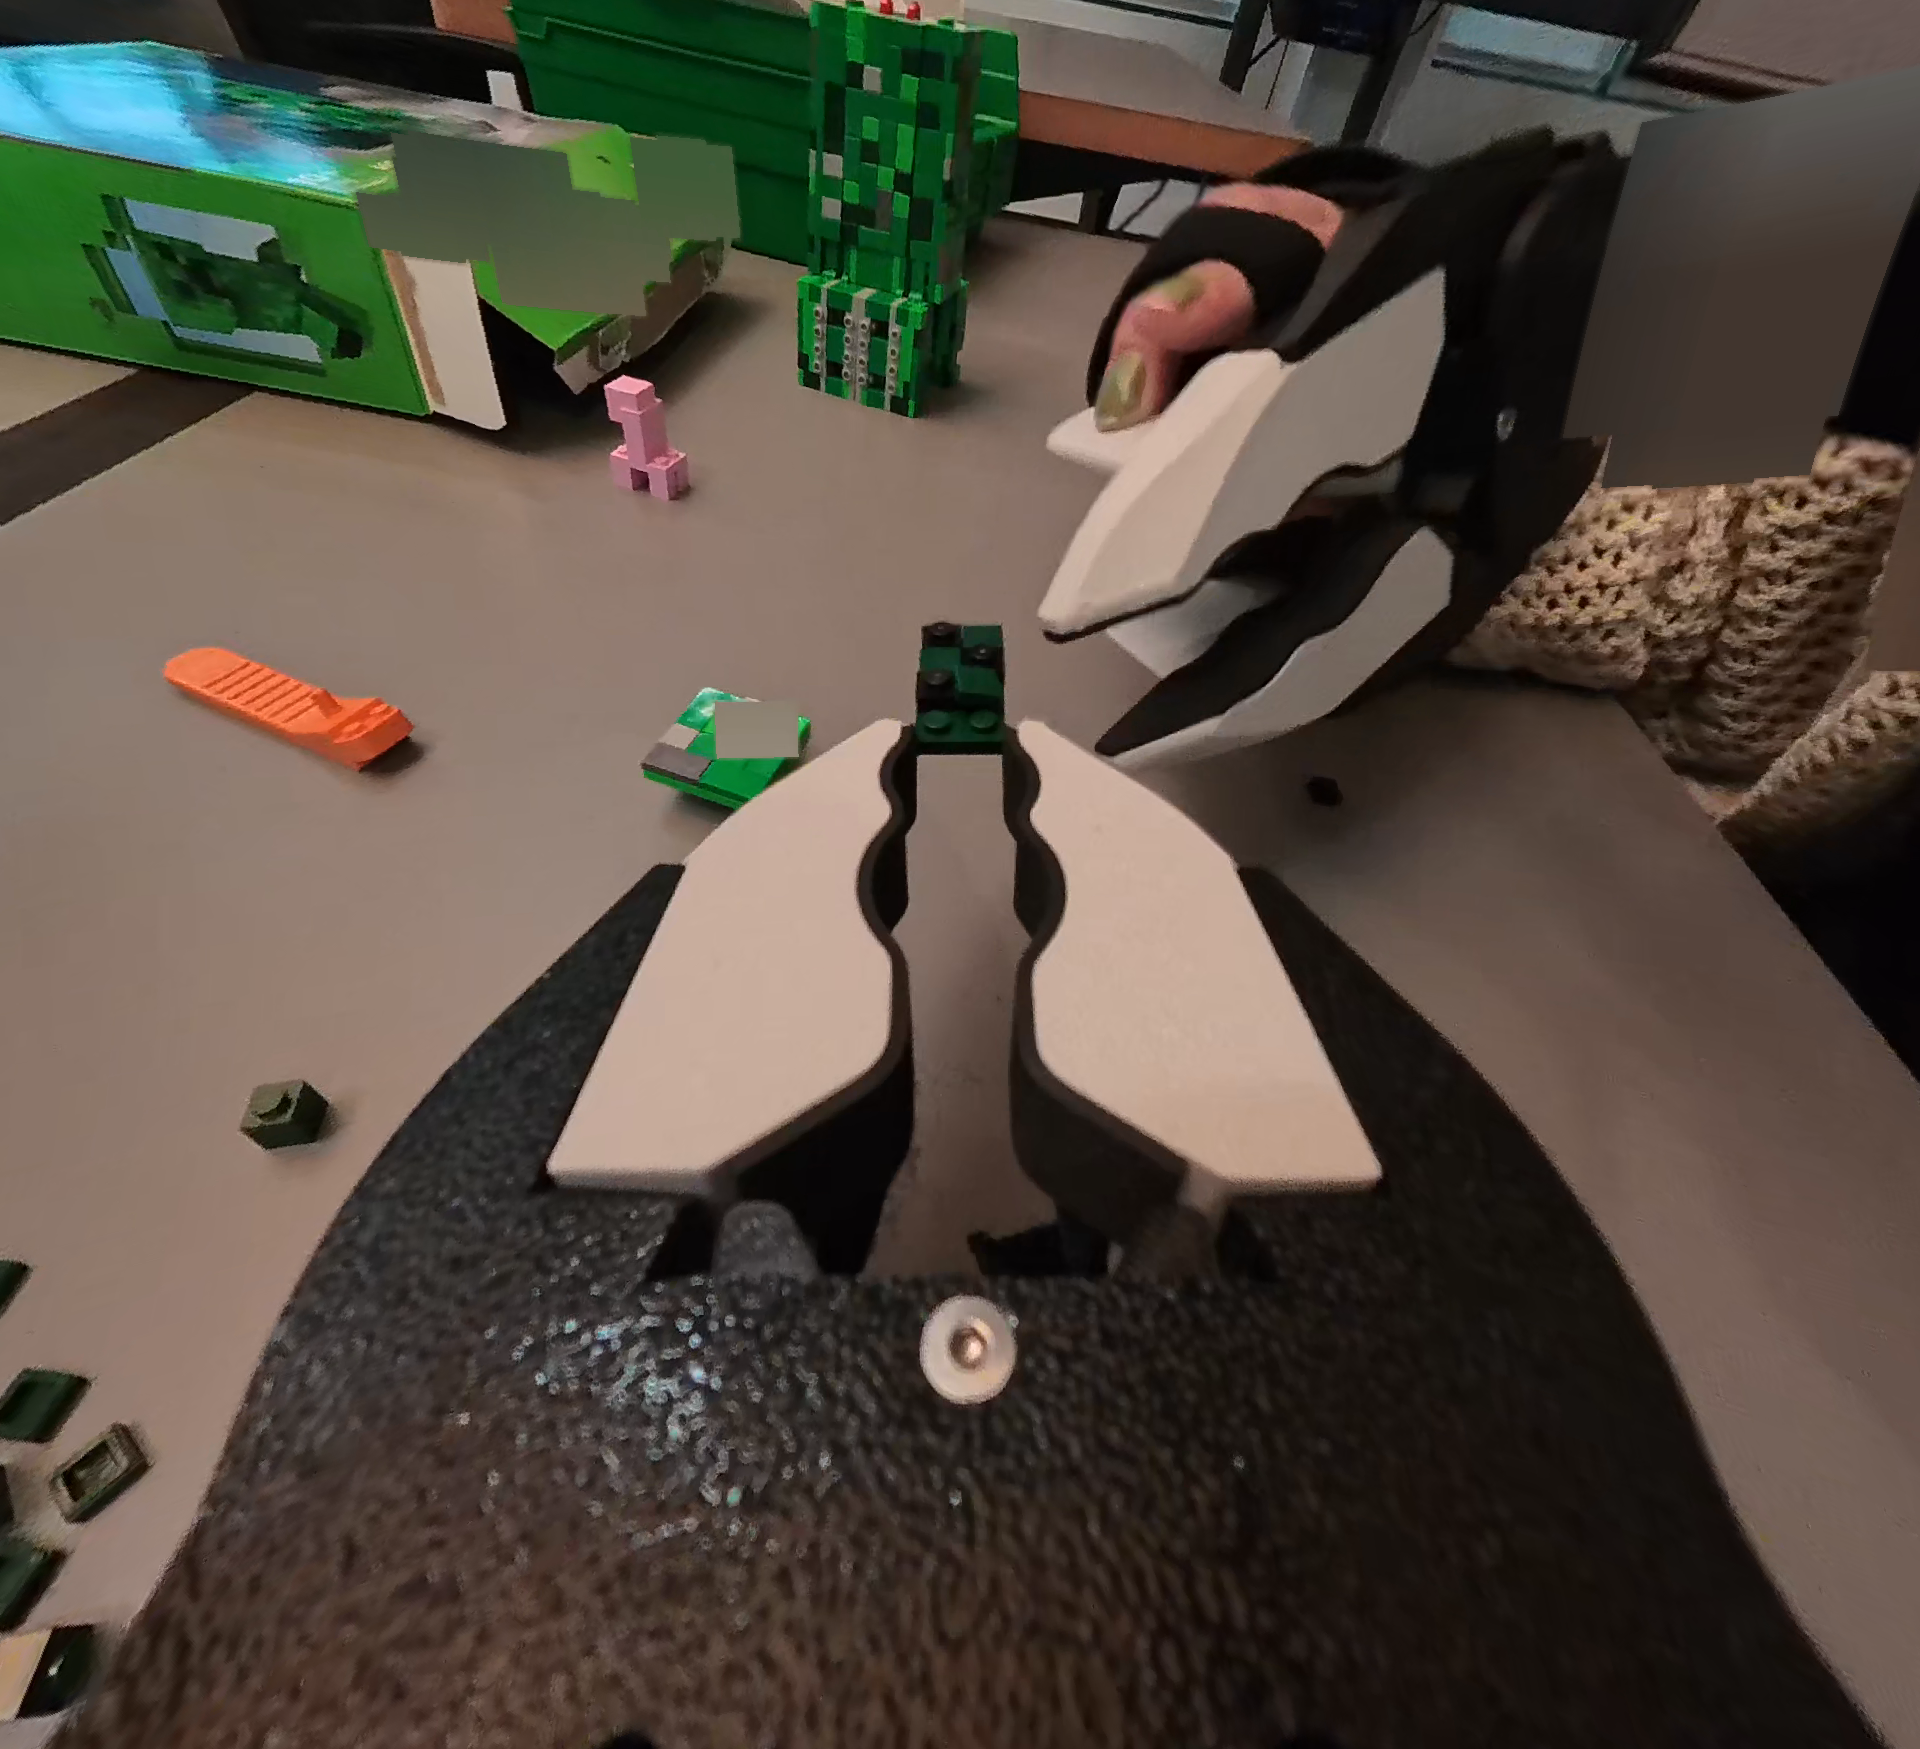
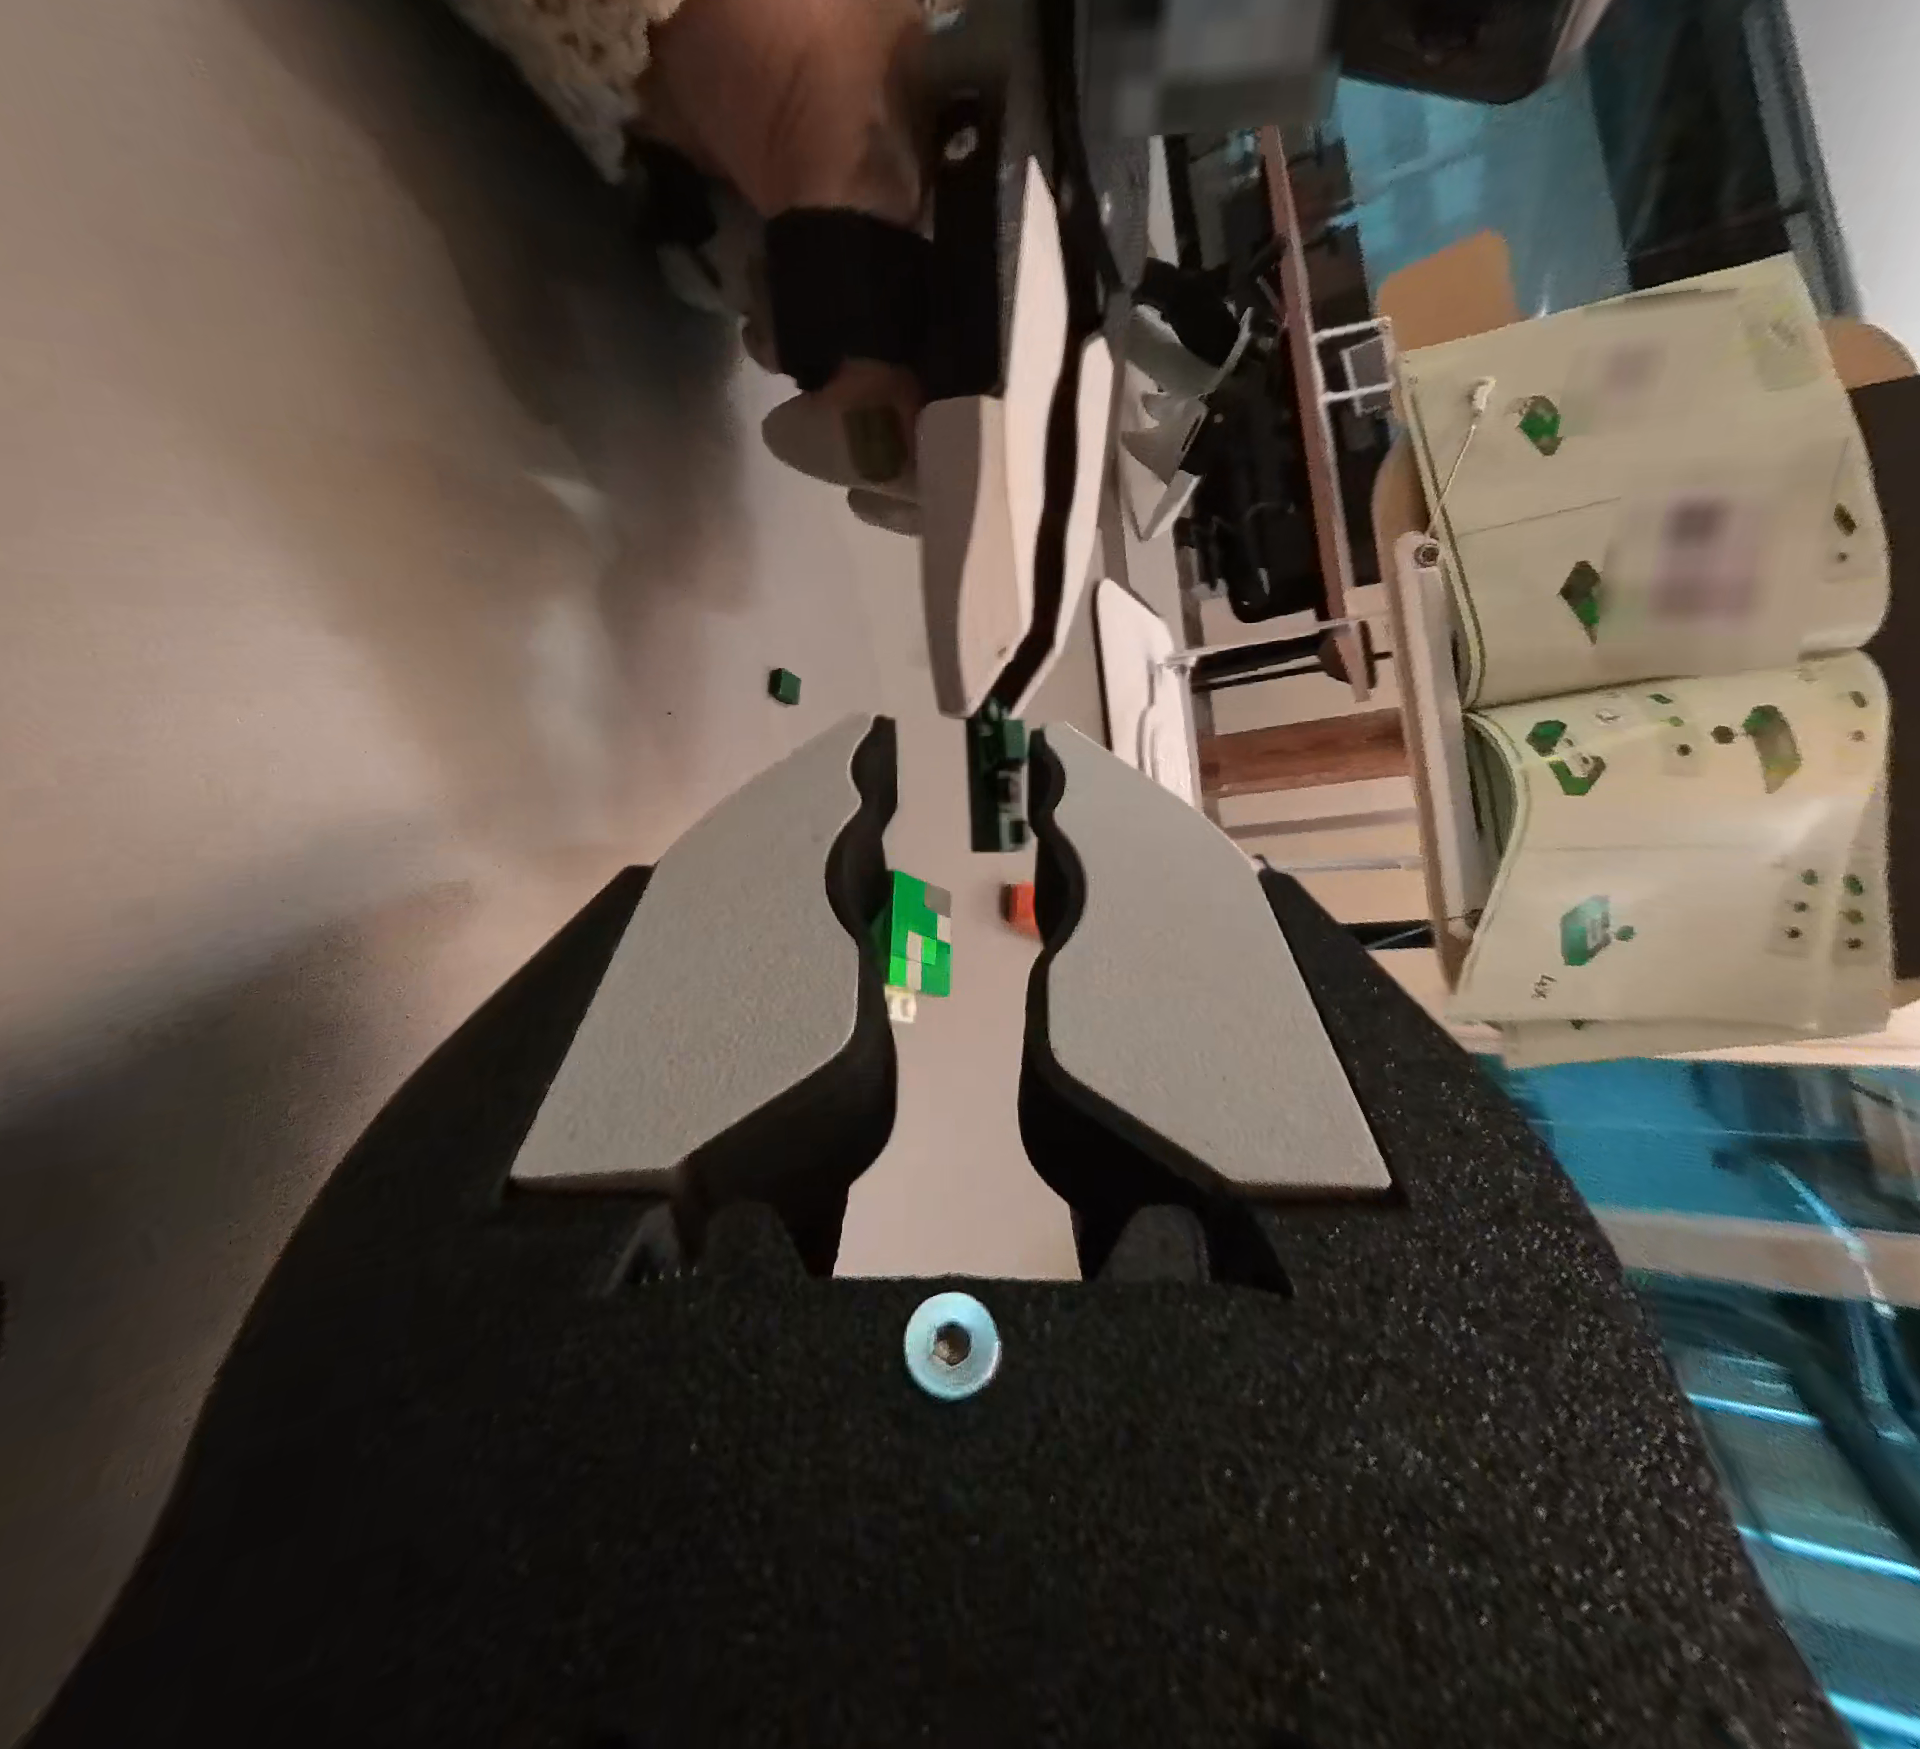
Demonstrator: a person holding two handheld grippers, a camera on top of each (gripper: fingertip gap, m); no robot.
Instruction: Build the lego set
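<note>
My left gripper (image 1: 963,731) is shut on a small dark green plate assembly (image 1: 961,686) with studs on top, held just above the grey table (image 1: 520,920). My right gripper (image 1: 1091,691) is open and turned on its side, its tips just right of the assembly. In the right wrist view, the assembly (image 2: 997,785) sits between my right gripper's (image 2: 961,728) open fingers, close to the right finger (image 2: 1132,868). The left gripper (image 2: 977,681) comes in from above it. A small bright green tiled piece (image 1: 727,749) lies on the table to the left and also shows in the right wrist view (image 2: 914,941).
A tall green blocky model (image 1: 883,213), a pink pig figure (image 1: 644,442) and a green box (image 1: 208,245) stand at the back. An orange brick separator (image 1: 286,702) lies left. A dark green brick (image 1: 283,1112) and loose dark pieces (image 1: 62,1450) lie near left. An instruction booklet (image 2: 1662,660) stands open.
</note>
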